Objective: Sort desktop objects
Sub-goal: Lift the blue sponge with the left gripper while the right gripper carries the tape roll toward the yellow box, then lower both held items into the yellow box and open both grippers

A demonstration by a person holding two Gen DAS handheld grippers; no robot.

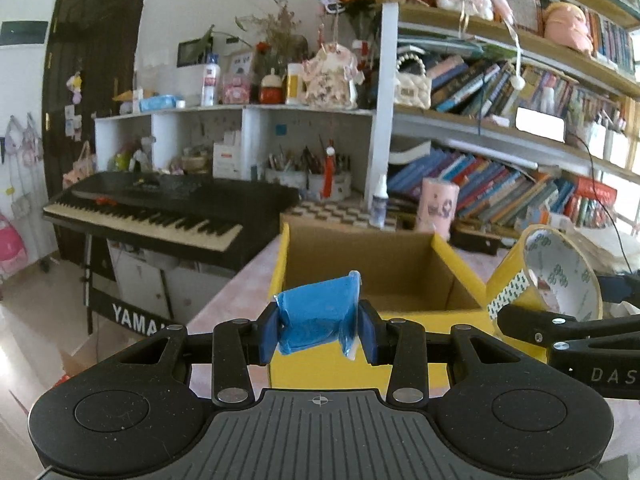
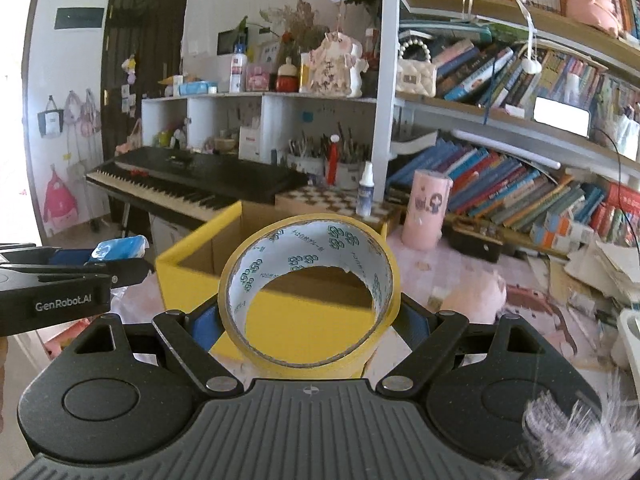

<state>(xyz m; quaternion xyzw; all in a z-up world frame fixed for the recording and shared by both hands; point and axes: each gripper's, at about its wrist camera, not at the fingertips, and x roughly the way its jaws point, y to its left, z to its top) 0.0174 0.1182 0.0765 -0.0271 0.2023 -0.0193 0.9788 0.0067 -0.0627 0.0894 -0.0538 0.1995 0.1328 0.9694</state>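
Note:
My left gripper [image 1: 318, 330] is shut on a crumpled blue plastic packet [image 1: 316, 316] and holds it just in front of the near wall of an open yellow cardboard box [image 1: 280, 276]. The box looks empty inside. My right gripper [image 2: 308, 320] is shut on a yellow tape roll [image 2: 308, 296], held upright over the box's near corner [image 2: 188, 280]. The tape roll [image 1: 556, 276] and right gripper also show at the right of the left wrist view. The left gripper with the blue packet [image 2: 120, 246] shows at the left of the right wrist view.
The box stands on a pink-patterned desk [image 2: 472, 292]. Behind it are a pink cylinder [image 2: 426, 210], a small spray bottle [image 2: 366, 194], a checkered box [image 2: 332, 200] and book-filled shelves [image 2: 520, 184]. A black keyboard [image 1: 160, 212] stands at the left. Papers pile at the right [image 2: 592, 264].

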